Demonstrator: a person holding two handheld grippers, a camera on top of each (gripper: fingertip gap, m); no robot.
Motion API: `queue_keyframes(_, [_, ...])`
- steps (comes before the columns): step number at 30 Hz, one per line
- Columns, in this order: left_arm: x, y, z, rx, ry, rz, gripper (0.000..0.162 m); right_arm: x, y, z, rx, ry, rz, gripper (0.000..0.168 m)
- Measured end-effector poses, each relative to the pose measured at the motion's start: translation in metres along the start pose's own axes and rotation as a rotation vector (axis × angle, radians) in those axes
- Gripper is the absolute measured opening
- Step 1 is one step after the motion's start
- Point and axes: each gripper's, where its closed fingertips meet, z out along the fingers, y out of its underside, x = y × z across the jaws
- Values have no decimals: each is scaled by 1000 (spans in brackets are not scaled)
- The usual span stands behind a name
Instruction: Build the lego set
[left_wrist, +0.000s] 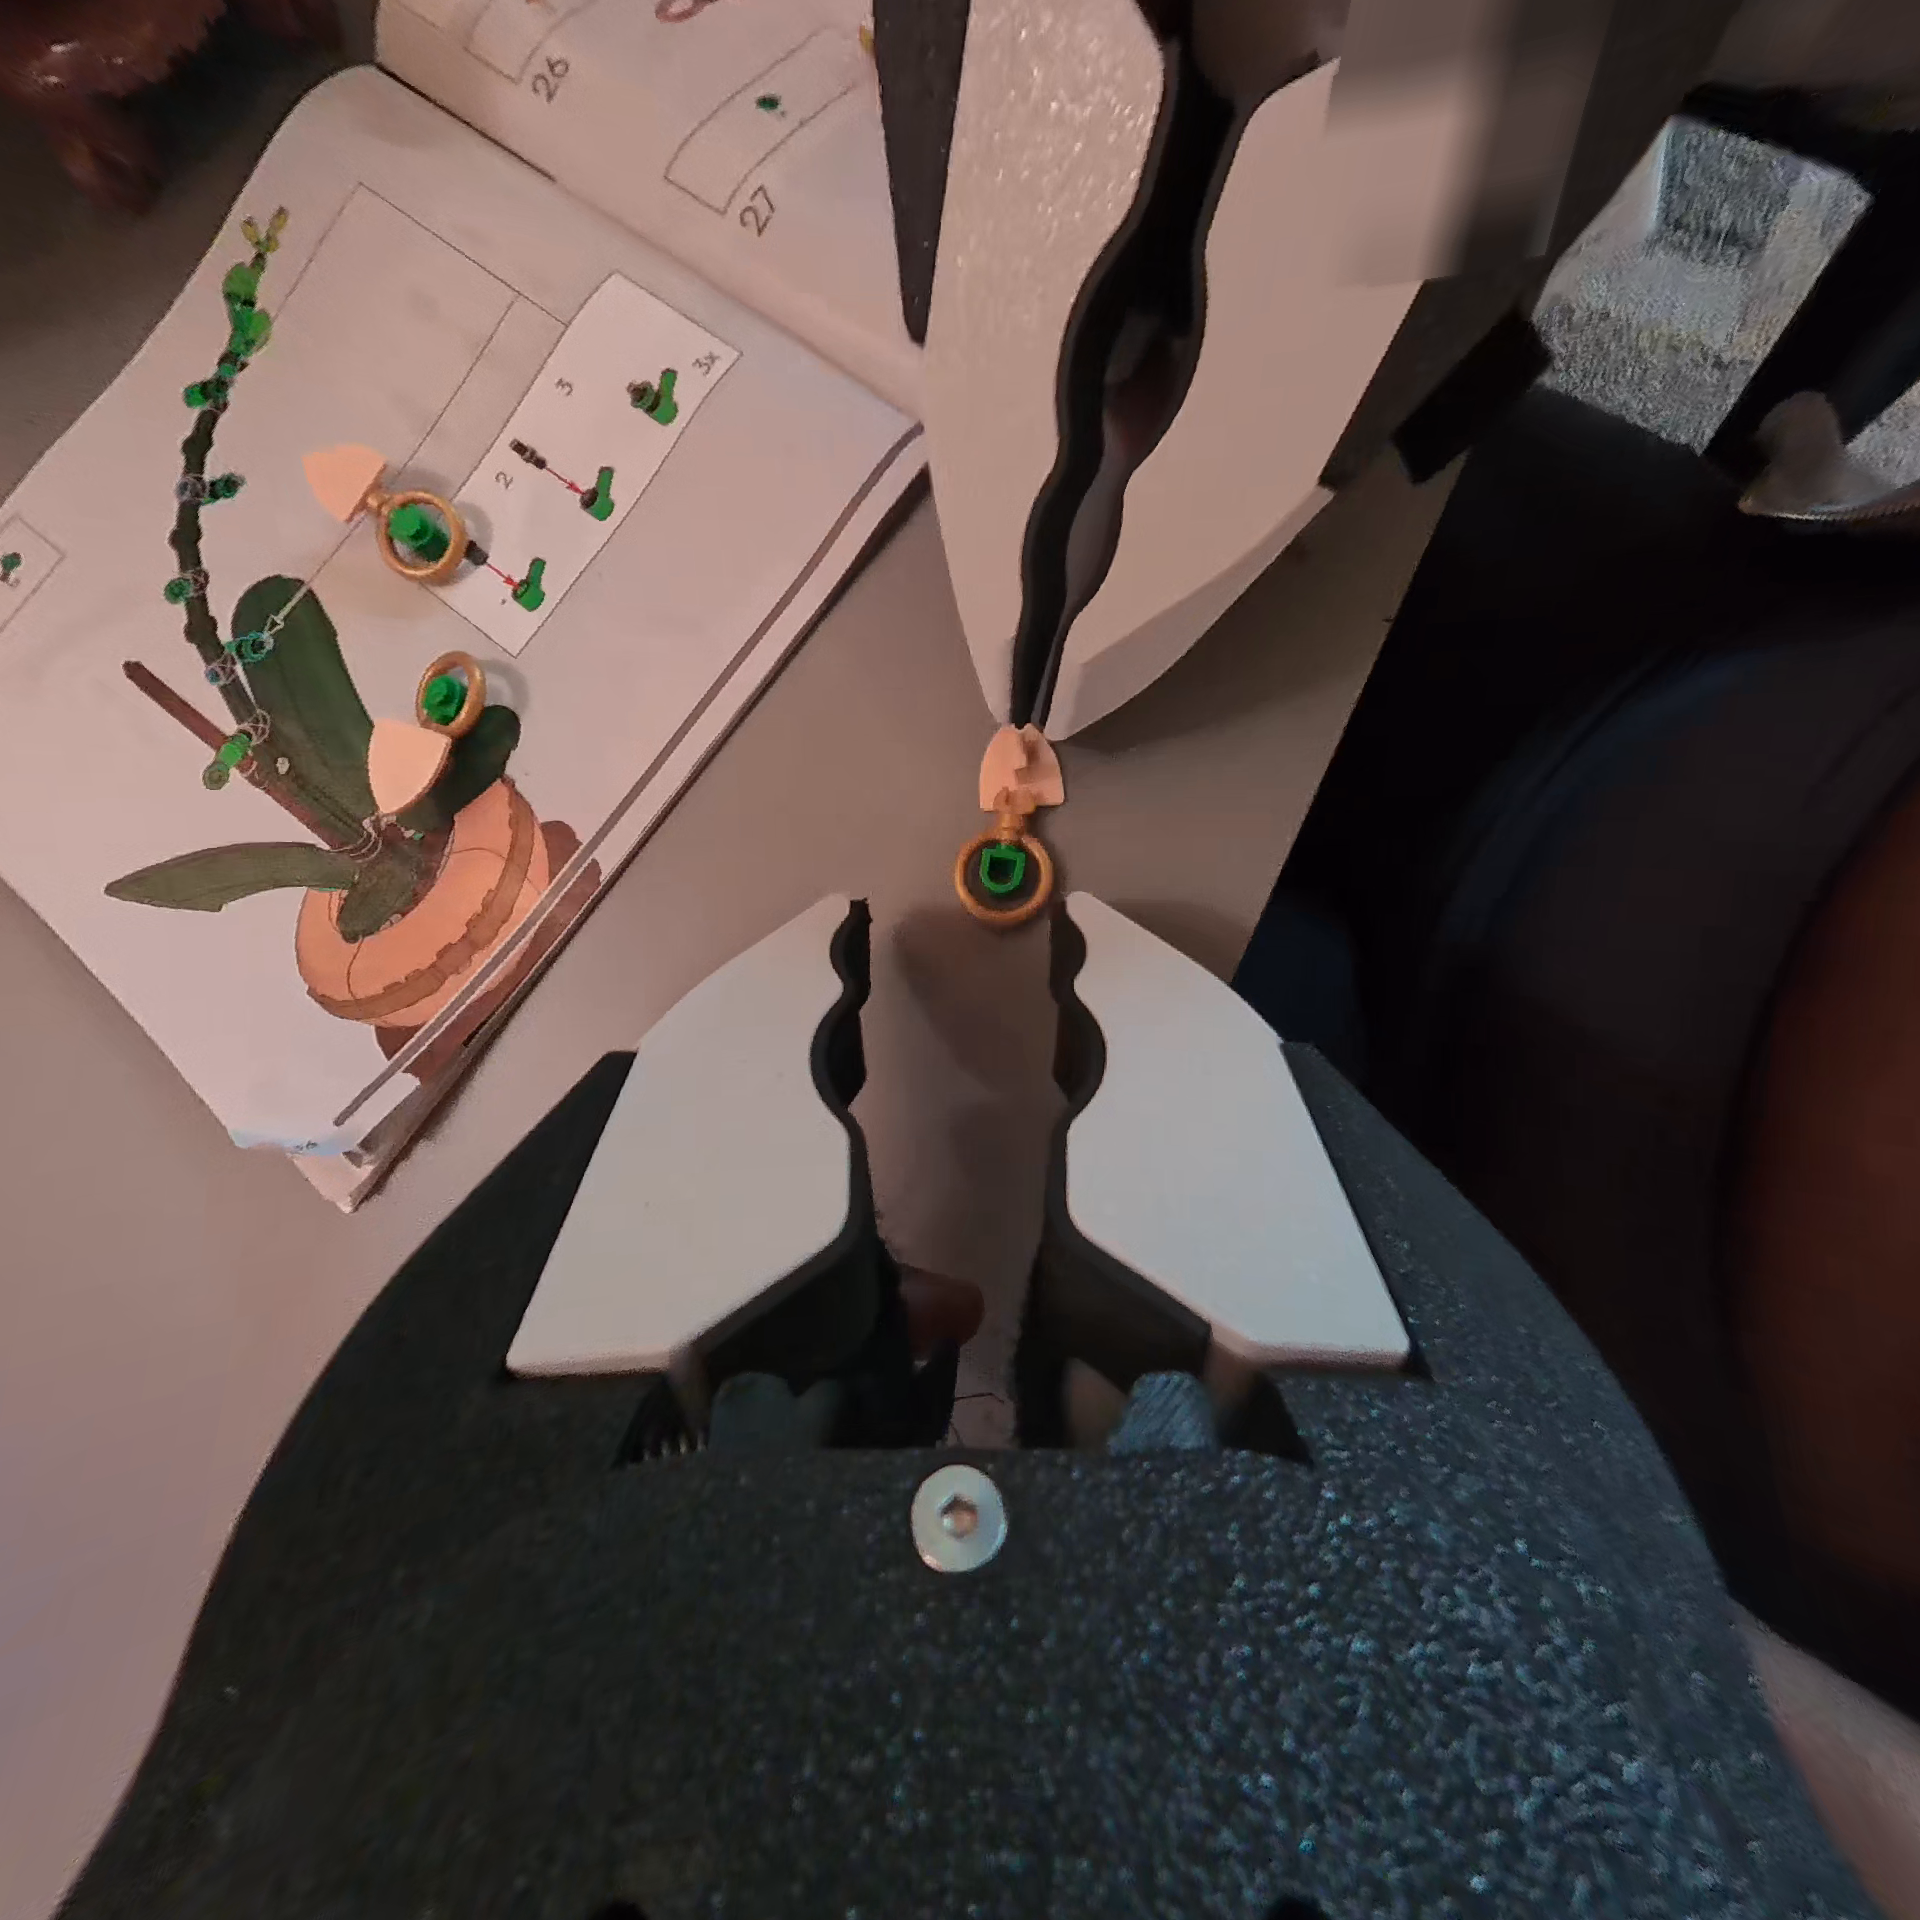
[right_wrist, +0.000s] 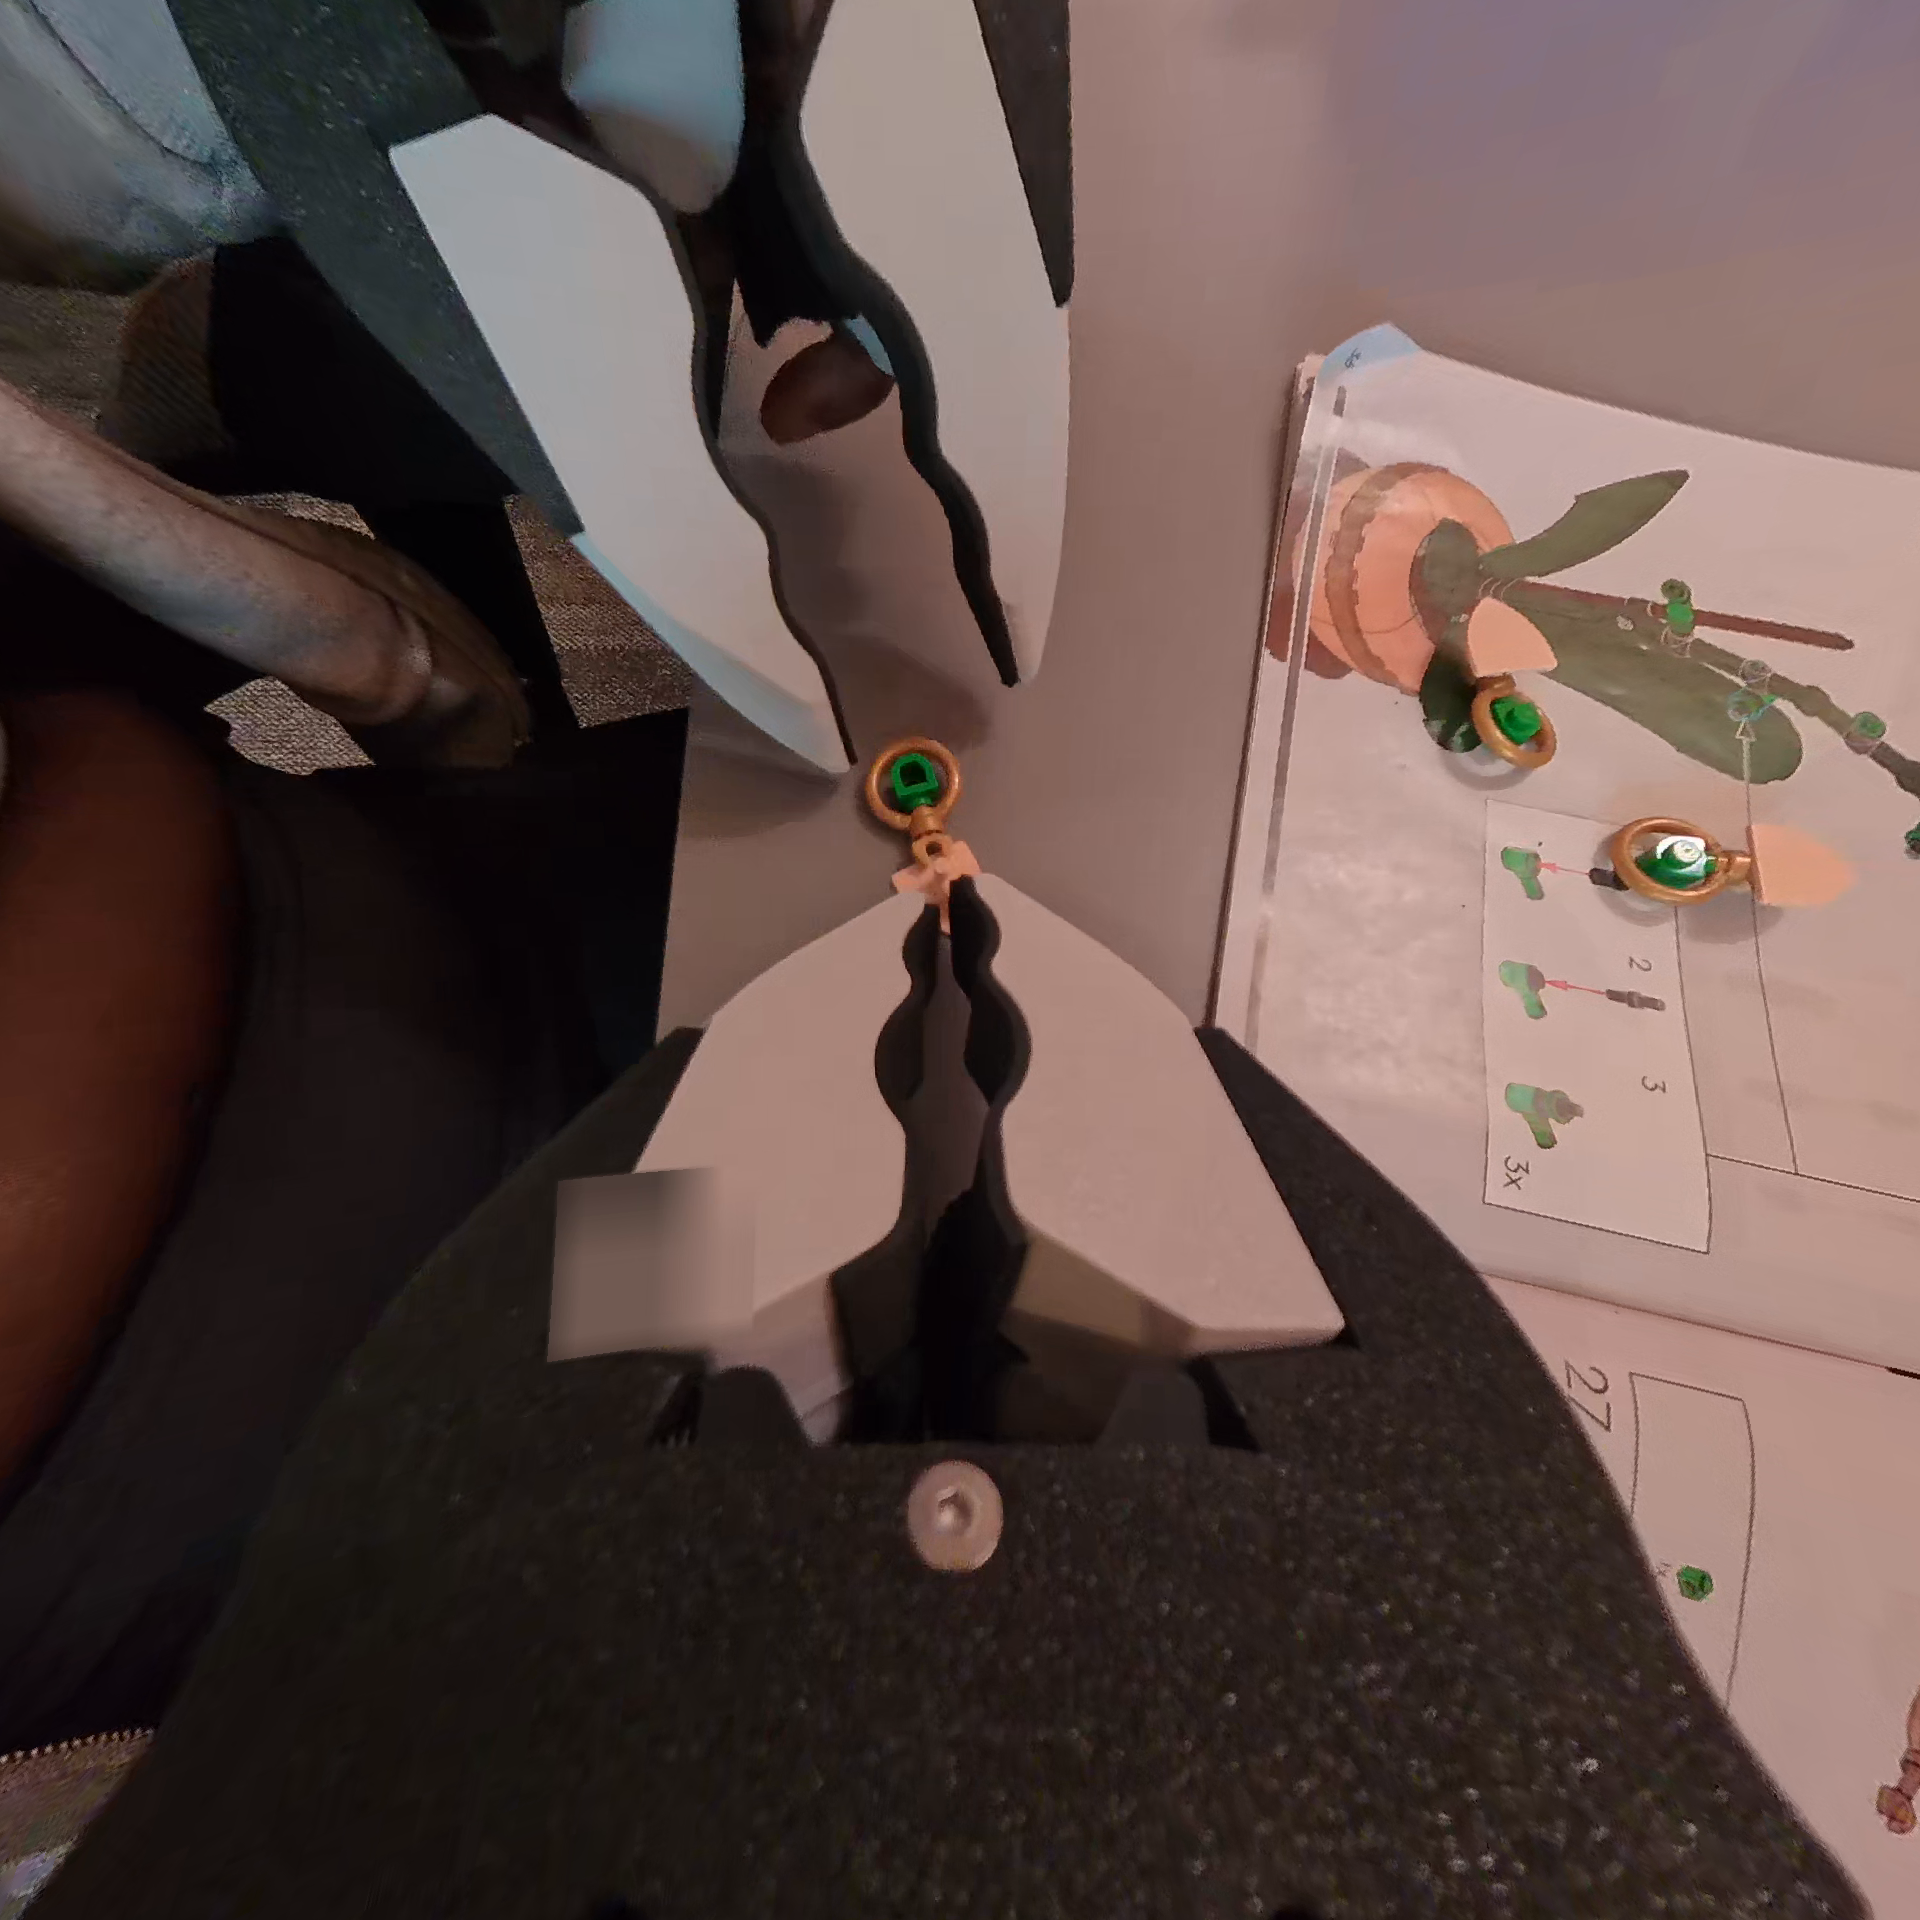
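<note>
A small assembly hangs in the air over the grey table (left_wrist: 1164, 831): a pale pink petal piece (left_wrist: 1023, 771) joined to a gold ring (left_wrist: 1003, 914) with a green piece (left_wrist: 1000, 869) inside it. My right gripper (right_wrist: 940, 896) is shut on the petal piece (right_wrist: 932, 876) and also shows from above in the left wrist view (left_wrist: 1029, 722). My left gripper (left_wrist: 961, 914) is open and empty. Its fingertips (right_wrist: 842, 758) sit just short of the ring (right_wrist: 914, 746), apart from it.
An open instruction booklet (left_wrist: 644, 582) lies on the table beside the grippers, also in the right wrist view (right_wrist: 1382, 935). Two similar ring-and-petal assemblies (left_wrist: 416, 535) (left_wrist: 449, 698) appear to lie on its page. The table edge (left_wrist: 1309, 790) runs close by, with a person's dark clothing beyond.
</note>
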Motion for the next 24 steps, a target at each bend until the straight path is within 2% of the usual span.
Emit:
queue_keyframes(1, [0, 0, 0, 21, -1, -4, 32, 0, 0, 0, -1, -6, 1, 3])
queue_keyframes(5, [3, 0, 6, 69, 21, -6, 30, 2, 3, 3, -28, -7, -8, 2])
queue_keyframes(9, [6, -3, 9, 100, 50, -23, 19, -1, 2, 7, -48, -26, -16, 2])
queue_keyframes(16, [7, -2, 9, 112, 77, -11, 19, -1, 1, 8, -70, -19, -3, 1])
queue_keyframes(24, [8, 8, 0, 51, 112, 45, 19, 0, 4, 7, -95, 10, 7, 0])
